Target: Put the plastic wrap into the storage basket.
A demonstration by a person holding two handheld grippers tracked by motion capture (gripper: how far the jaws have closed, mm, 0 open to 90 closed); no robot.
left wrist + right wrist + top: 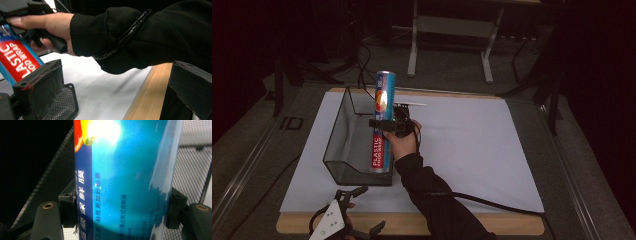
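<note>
My two black jaws stand apart over a white sheet [100,85], beside a mesh basket [63,105], while a sleeved hand [47,23] grips a blue plastic-wrap box [17,60].

This looks like a lab or test room, dim and bare. A wooden table [412,225] under a white sheet [462,150] stands on grey carpet [452,65], with metal bench legs [413,50] and loose cables [362,65] behind it.

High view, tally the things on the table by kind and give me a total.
Wrap box: 1
Mesh basket: 1
Hand-held gripper: 2, right and left
White sheet: 1
Total: 5
</note>
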